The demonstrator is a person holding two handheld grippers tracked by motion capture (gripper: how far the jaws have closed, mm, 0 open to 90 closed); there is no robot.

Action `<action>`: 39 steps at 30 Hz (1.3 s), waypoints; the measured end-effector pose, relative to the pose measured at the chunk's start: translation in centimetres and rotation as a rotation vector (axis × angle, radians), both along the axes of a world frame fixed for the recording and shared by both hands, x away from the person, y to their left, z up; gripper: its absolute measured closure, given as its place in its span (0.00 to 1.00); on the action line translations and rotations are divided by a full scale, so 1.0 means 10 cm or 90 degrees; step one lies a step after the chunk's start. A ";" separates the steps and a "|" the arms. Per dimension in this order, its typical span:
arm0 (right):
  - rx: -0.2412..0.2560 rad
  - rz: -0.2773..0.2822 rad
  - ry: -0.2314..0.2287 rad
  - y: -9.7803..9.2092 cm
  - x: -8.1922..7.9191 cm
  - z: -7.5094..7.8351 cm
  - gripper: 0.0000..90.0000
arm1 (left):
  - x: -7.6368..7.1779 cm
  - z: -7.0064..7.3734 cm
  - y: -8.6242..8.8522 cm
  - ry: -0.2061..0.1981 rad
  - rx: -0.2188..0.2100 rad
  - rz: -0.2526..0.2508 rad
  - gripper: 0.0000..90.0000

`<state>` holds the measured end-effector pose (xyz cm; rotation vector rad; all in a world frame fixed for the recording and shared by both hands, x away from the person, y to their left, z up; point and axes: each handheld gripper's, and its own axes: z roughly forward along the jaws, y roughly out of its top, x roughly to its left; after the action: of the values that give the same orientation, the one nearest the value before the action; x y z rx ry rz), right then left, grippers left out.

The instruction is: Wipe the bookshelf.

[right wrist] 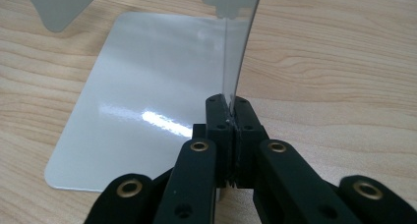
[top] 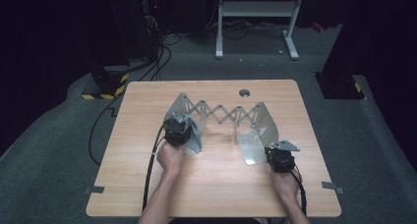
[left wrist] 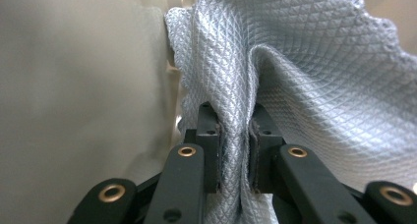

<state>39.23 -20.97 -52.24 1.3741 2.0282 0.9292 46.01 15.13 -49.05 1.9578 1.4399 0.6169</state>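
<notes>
Grey quilted cloth (left wrist: 305, 86) is pinched between the jaws of the left tongs (left wrist: 235, 150), just beside the left metal end plate (top: 178, 108) of an expanding rack (top: 223, 113) on the wooden worktop (top: 147, 184). To the right, the right tongs (right wrist: 230, 135) are clamped on the near edge of the rack's upright right plate (right wrist: 236, 47), above its flat base plate (right wrist: 142, 101).

Readable text: we find none on the light wooden table (top: 216, 184).
Signs: we see only yellow-and-black hazard stripes (top: 101, 96) on the floor base, unlettered.
</notes>
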 end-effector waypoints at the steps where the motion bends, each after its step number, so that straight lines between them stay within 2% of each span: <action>1: -0.001 0.001 -0.001 0.00 0.00 0.00 0.99 | 0.01 0.03 0.00 -0.007 -0.003 0.001 0.88; 7: -0.003 0.003 -0.002 0.00 0.00 0.00 0.99 | 0.09 0.26 -0.02 -0.031 -0.030 -0.002 0.88; 14: -0.003 0.004 -0.002 0.00 0.00 0.00 0.99 | 0.14 0.51 0.02 -0.065 -0.047 0.007 0.88; 18: -0.003 0.004 -0.002 0.00 0.00 0.00 0.99 | 0.15 0.63 0.04 -0.075 -0.056 0.009 0.88; 21: -0.002 0.003 -0.002 0.00 0.00 0.00 0.99 | 0.15 0.68 0.03 -0.085 -0.055 0.010 0.88; 26: -0.002 0.004 -0.001 0.00 0.00 0.00 0.99 | 0.17 0.65 0.02 -0.080 -0.049 0.012 0.88; 31: -0.003 0.005 -0.002 0.00 -0.01 0.00 0.99 | 0.20 0.54 -0.01 -0.065 -0.029 0.012 0.88; 39: -0.003 0.006 -0.002 0.00 -0.01 0.00 0.99 | 0.26 0.36 -0.03 -0.035 -0.012 0.009 0.88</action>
<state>39.12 -20.93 -52.24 1.3623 2.0349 0.9297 48.58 14.79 -45.42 1.9034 1.4225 0.6569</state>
